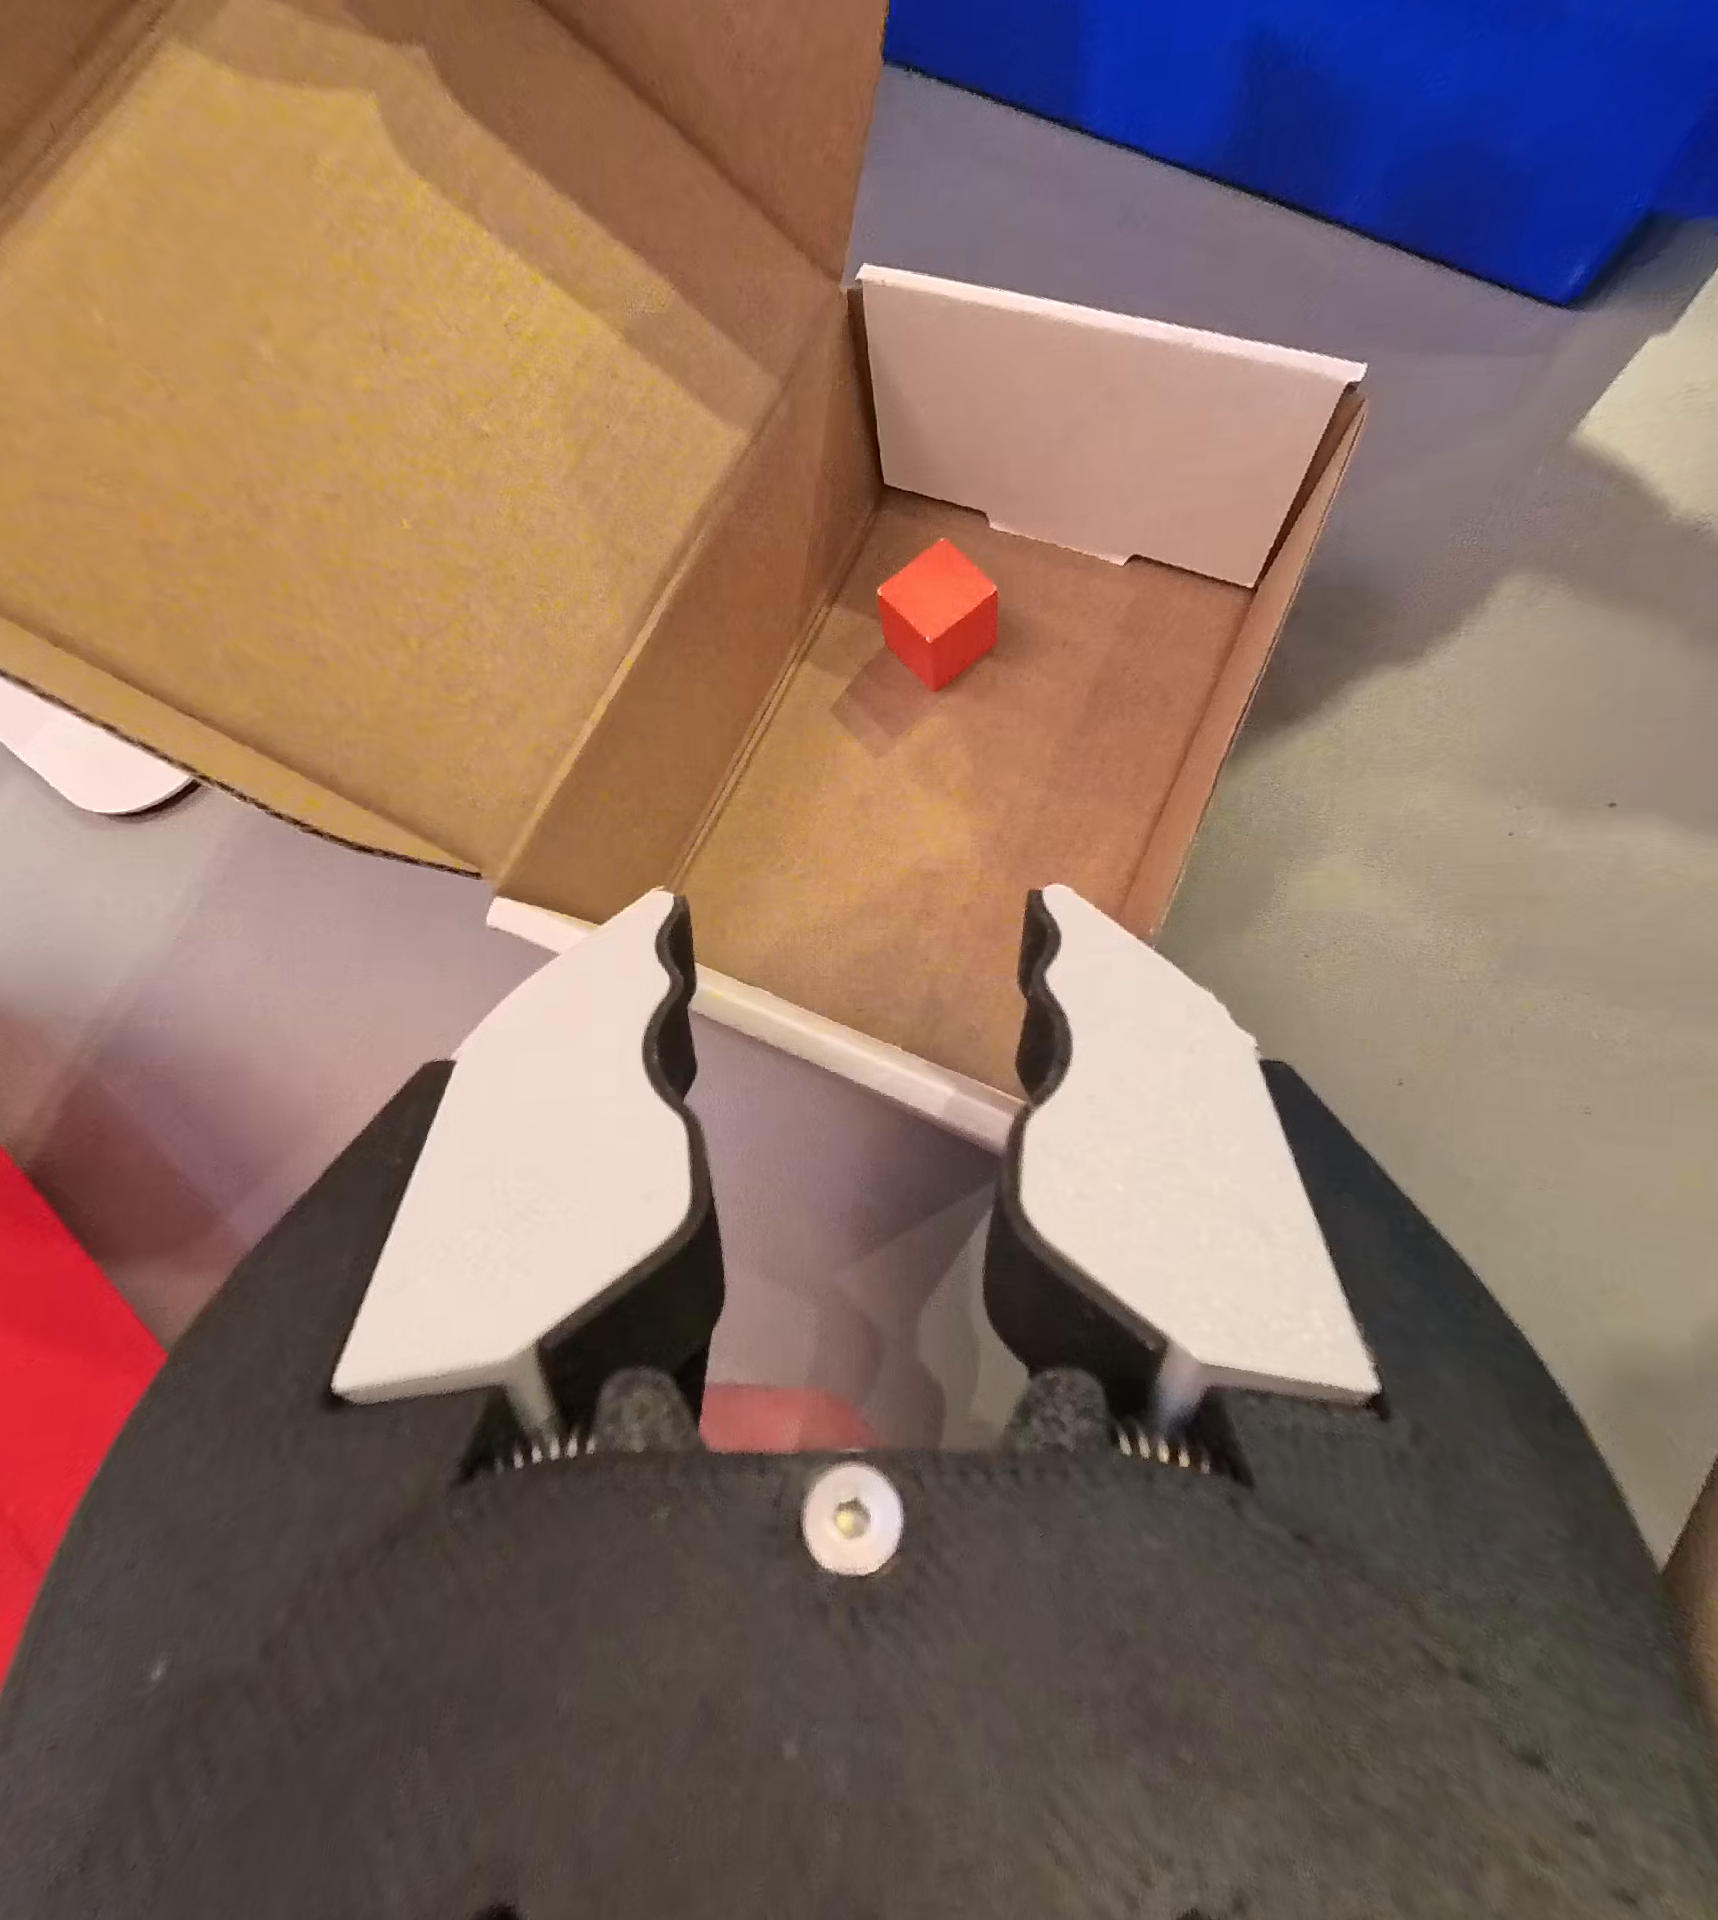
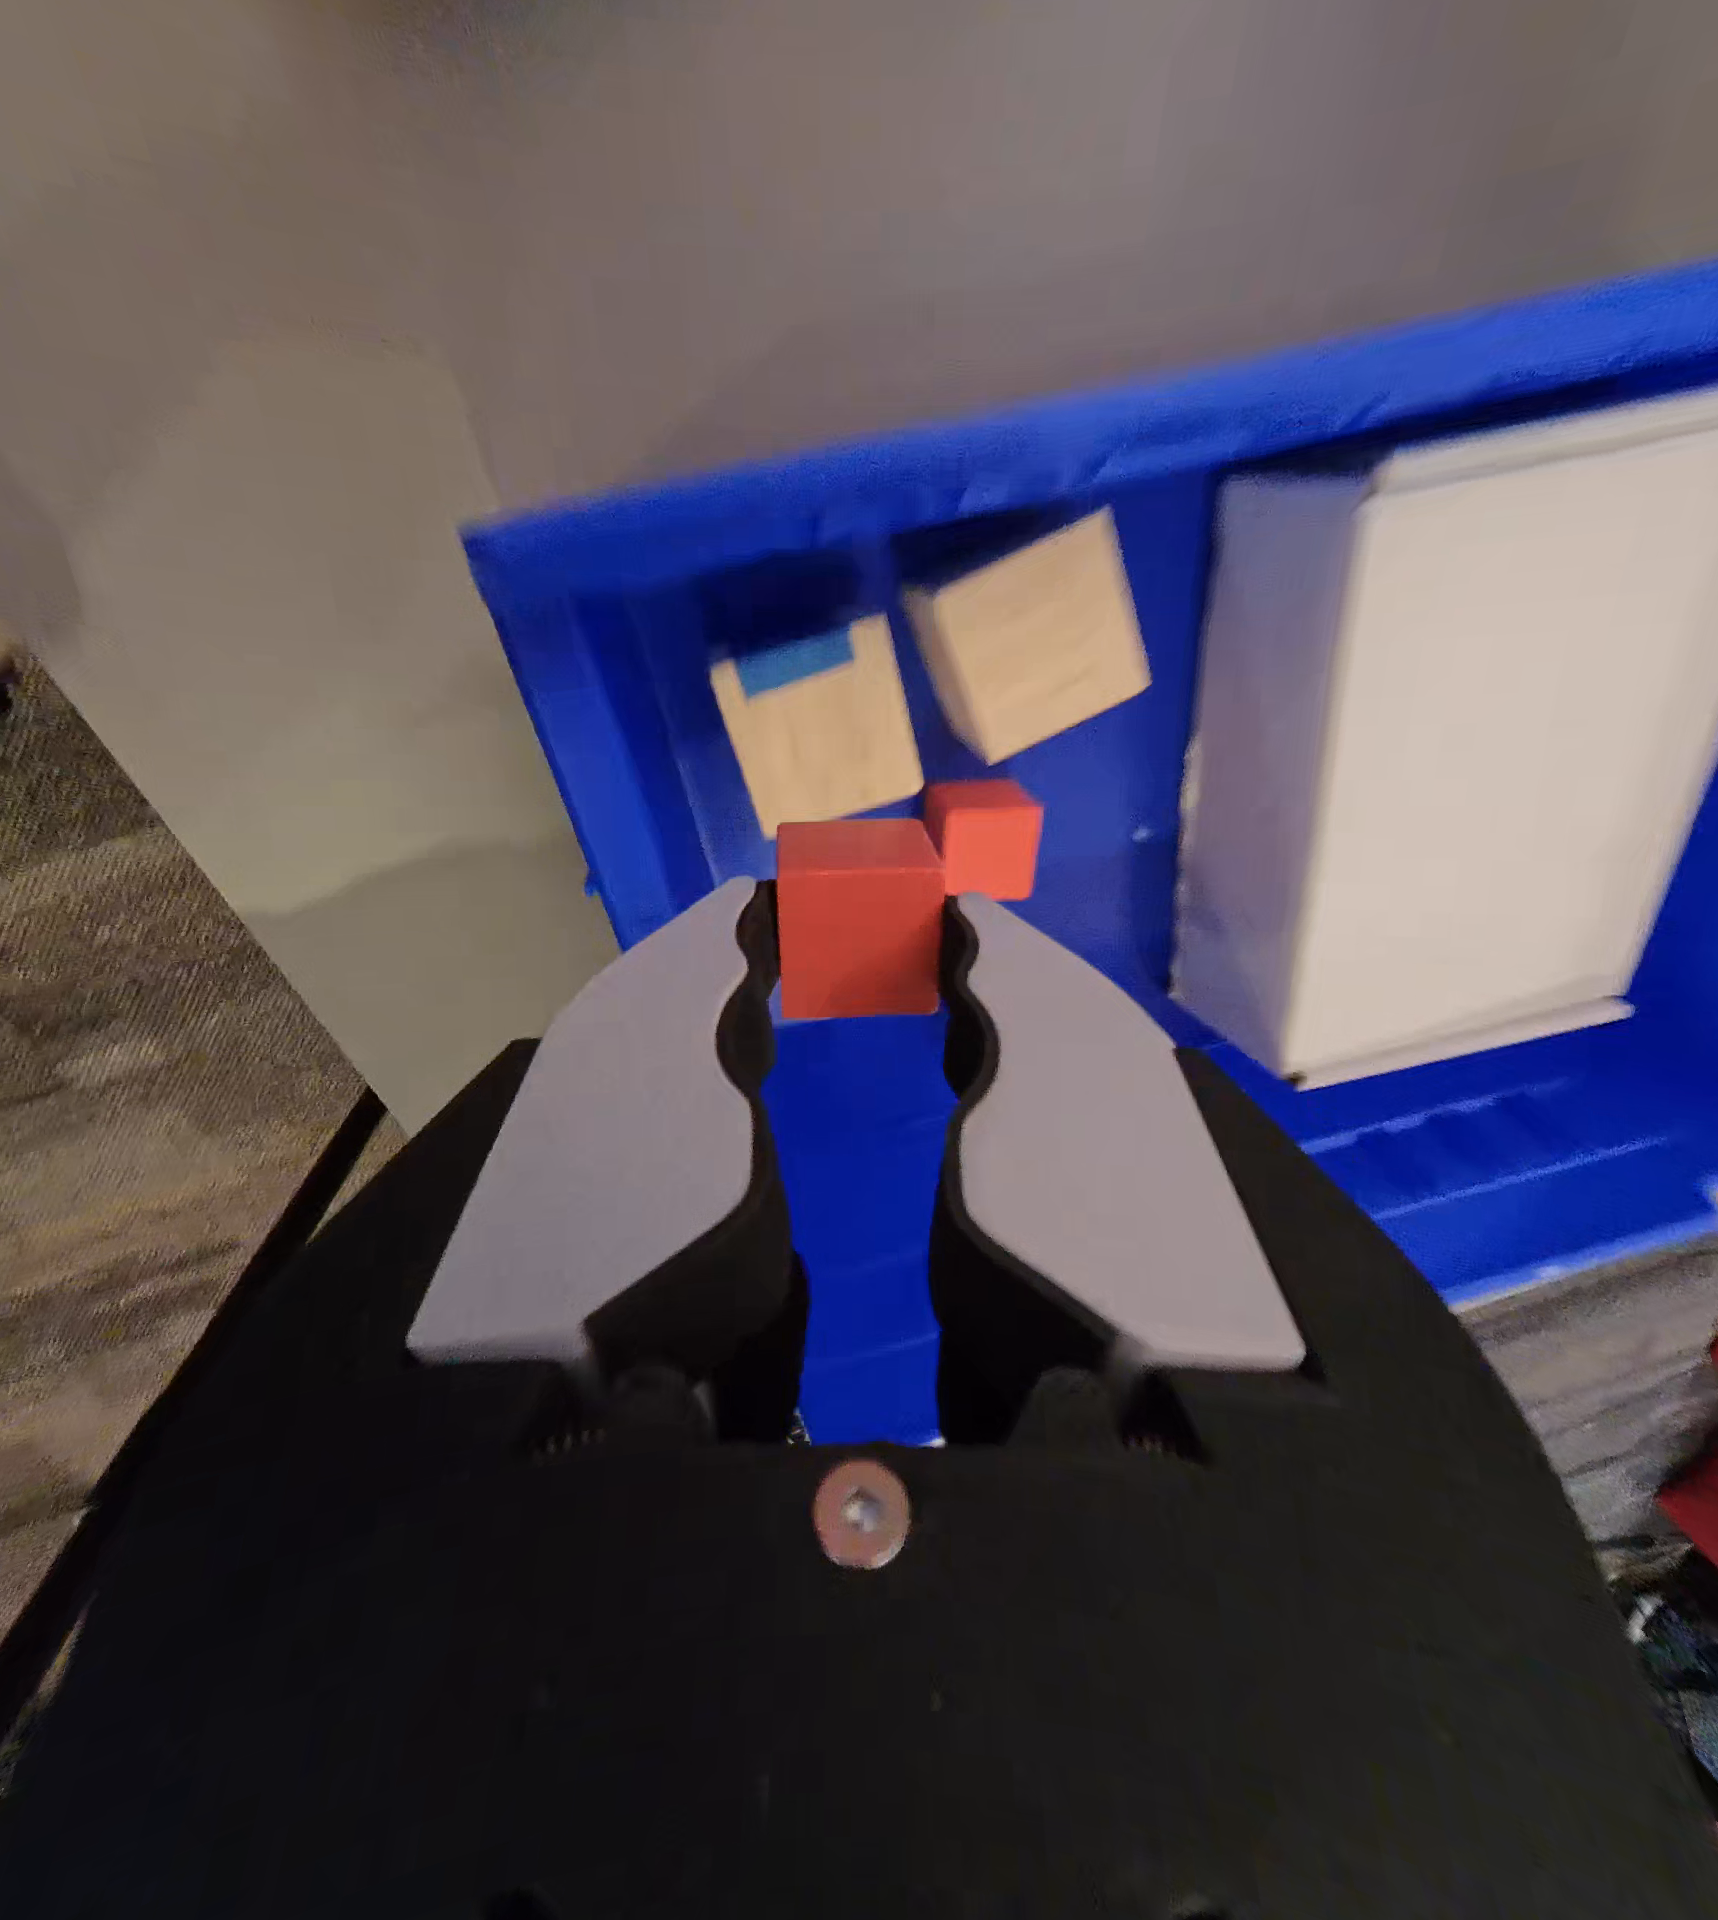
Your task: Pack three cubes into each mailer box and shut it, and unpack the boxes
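Red cube [image 2: 857,925] sits square in right gripper [image 2: 857,914].

From the left wrist view we look steeply down along the left tongs [image 1: 857,997] into an open cardboard box [image 1: 938,790] close ahead on the table [image 1: 1457,831], with a red cube [image 1: 938,613] on its floor. From the right wrist view we look down and forward along the right tongs [image 2: 857,951], at close range, into a blue bin [image 2: 1094,935] against a pale wall [image 2: 834,208]. We find only the blue bin [image 1: 1406,104] in both views; it fills the far upper right corner of the left one.
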The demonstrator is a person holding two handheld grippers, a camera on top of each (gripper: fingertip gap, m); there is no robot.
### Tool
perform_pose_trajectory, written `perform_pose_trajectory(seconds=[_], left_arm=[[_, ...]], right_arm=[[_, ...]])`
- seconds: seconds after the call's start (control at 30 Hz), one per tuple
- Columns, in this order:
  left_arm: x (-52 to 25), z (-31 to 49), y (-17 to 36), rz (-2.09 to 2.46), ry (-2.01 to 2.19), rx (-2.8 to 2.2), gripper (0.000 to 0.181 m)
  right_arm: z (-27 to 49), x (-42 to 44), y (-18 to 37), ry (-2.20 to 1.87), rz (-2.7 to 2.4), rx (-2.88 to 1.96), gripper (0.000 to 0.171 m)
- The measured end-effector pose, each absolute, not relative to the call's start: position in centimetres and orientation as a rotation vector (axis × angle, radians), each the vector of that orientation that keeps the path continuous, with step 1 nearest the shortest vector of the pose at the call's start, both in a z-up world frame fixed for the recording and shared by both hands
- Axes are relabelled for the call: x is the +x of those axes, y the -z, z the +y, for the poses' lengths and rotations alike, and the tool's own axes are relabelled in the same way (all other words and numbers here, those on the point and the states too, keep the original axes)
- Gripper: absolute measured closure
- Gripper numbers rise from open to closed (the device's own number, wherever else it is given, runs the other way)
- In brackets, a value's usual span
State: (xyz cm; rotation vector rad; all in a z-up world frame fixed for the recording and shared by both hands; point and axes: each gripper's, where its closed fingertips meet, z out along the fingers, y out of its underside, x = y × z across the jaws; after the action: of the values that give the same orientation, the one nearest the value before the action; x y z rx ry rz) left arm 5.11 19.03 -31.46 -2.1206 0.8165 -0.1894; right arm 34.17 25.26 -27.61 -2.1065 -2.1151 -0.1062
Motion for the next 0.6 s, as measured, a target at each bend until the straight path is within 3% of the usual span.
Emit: perform_pose_trajectory(seconds=[0.03, 0.4, 0.6], left_arm=[[5.1, 19.0, 31.5, 0.816, 0.189, -2.121, 0.121], [5.1, 19.1, 31.5, 0.814, 0.196, -2.123, 0.120], [5.1, 19.1, 31.5, 0.815, 0.195, -2.123, 0.120]], right_arm=[[25.3, 35.0, 28.8, 0.127, -2.129, -2.128, 0.143], [25.8, 36.8, 34.3, 0.141, -2.165, -2.232, 0.142], [26.1, 36.4, 30.0, 0.219, -2.080, -2.220, 0.126]])
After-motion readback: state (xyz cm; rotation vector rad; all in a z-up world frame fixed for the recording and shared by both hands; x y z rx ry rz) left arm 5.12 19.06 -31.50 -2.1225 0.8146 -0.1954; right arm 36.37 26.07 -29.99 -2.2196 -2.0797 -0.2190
